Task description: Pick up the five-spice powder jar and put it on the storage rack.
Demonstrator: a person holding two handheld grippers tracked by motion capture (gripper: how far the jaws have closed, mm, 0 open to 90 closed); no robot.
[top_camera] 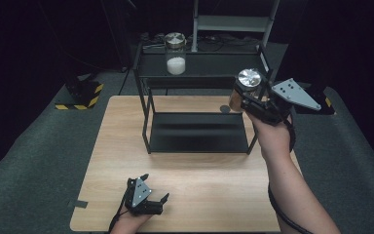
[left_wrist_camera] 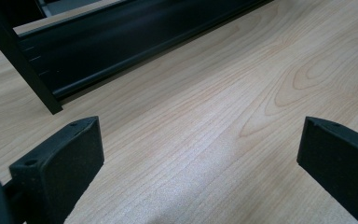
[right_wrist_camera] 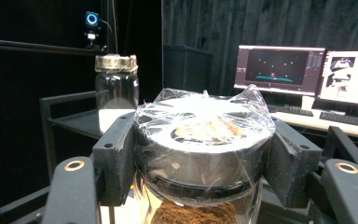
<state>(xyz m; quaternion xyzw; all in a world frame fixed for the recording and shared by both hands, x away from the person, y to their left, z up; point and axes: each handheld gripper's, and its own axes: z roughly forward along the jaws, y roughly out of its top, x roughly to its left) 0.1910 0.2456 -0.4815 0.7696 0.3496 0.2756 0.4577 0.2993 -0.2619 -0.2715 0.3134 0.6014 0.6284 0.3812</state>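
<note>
My right gripper (top_camera: 247, 99) is shut on a glass jar (top_camera: 245, 88) with a silver lid and brown powder inside, held in the air beside the right end of the black two-tier rack (top_camera: 199, 117). In the right gripper view the black pads clamp the jar's lid (right_wrist_camera: 205, 144), which is wrapped in clear film. A second jar (top_camera: 176, 53) with white powder stands on the rack's top shelf (top_camera: 209, 63), also visible as the jar (right_wrist_camera: 116, 86) at the left of the right gripper view. My left gripper (top_camera: 154, 187) rests open on the wooden table (top_camera: 195, 190), nothing between its fingers (left_wrist_camera: 60, 163).
A small dark round mark (top_camera: 224, 108) lies on the table behind the rack. The rack's lower shelf (left_wrist_camera: 121, 42) is bare. Yellow-black striped blocks (top_camera: 80, 95) sit on the floor at left. Monitors (right_wrist_camera: 307, 74) and a keyboard stand beyond the table.
</note>
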